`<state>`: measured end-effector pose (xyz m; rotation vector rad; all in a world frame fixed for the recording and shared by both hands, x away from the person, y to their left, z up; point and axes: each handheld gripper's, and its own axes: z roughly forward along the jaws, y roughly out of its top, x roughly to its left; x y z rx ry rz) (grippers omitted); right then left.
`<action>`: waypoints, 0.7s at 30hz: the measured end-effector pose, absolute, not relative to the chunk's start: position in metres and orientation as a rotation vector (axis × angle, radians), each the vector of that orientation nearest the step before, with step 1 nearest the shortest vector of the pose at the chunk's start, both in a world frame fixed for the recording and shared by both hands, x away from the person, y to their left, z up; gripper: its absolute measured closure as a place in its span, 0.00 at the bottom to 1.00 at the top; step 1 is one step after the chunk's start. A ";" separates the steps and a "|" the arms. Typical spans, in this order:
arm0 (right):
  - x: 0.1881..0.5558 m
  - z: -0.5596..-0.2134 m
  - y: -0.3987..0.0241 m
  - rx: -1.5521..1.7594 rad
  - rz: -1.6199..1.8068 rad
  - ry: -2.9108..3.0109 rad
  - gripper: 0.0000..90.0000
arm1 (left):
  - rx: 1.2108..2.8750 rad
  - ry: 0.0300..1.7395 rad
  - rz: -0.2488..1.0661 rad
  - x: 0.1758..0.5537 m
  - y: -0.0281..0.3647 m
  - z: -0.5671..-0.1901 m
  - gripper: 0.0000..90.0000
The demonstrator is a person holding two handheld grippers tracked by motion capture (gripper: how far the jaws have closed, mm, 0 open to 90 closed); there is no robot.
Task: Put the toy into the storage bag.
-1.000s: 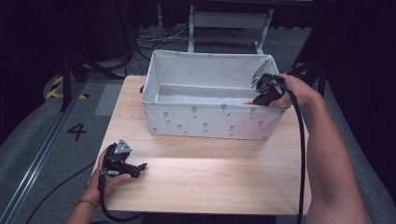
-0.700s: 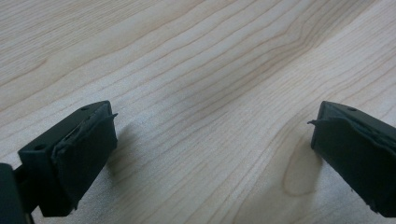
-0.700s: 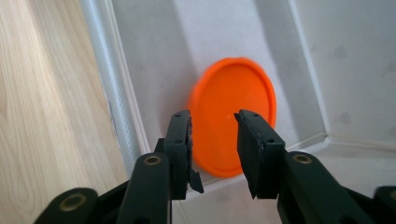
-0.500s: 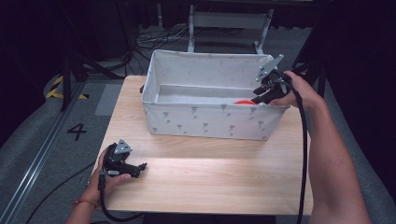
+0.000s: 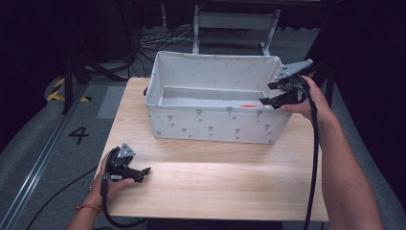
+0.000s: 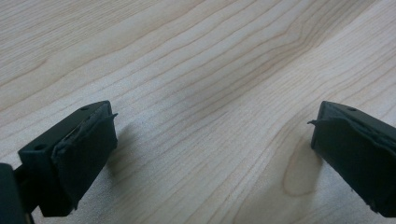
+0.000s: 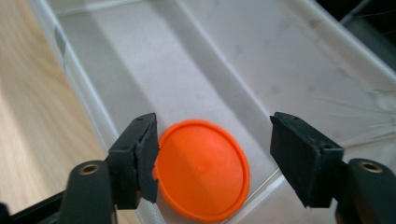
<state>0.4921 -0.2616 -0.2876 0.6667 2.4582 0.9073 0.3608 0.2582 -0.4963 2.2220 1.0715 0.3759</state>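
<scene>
Right gripper view: jaws spread wide, nothing pinched, with the orange disc (image 7: 201, 170) lying flat on the floor of the white fabric bin (image 7: 289, 60), low centre of frame, below and between the pads. From the high view the right gripper (image 5: 282, 93) hangs over the bin's right rim, right of centre; the disc shows as an orange sliver (image 5: 249, 106) just behind the near wall. Left gripper (image 5: 136, 172) rests on the wooden table (image 5: 215, 182) at lower left, jaws spread, empty. Looks like either a release or a pre-grasp. A pick would need lowering and a tilt, since the flat disc gives little edge.
</scene>
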 end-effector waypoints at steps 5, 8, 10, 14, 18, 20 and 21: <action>0.474 -0.280 -0.269 0.713 0.990 2.374 0.29 | 2.221 1.073 0.373 0.361 0.258 -0.496 0.01; 0.466 -0.278 -0.272 0.728 0.999 2.335 0.28 | 2.222 1.072 0.376 0.361 0.258 -0.496 0.01; 0.456 -0.275 -0.278 0.753 1.013 2.289 0.26 | 2.222 1.072 0.376 0.361 0.258 -0.496 0.01; 0.445 -0.273 -0.283 0.754 1.038 2.268 0.26 | 2.222 1.072 0.376 0.361 0.258 -0.496 0.01; 0.432 -0.275 -0.288 0.766 1.039 2.238 0.24 | 2.222 1.073 0.373 0.361 0.258 -0.496 0.01; 0.428 -0.276 -0.289 0.774 1.031 2.223 0.24 | 2.222 1.072 0.376 0.361 0.258 -0.496 0.01; 0.422 -0.277 -0.291 0.779 1.040 2.212 0.24 | 2.222 1.072 0.376 0.361 0.258 -0.496 0.01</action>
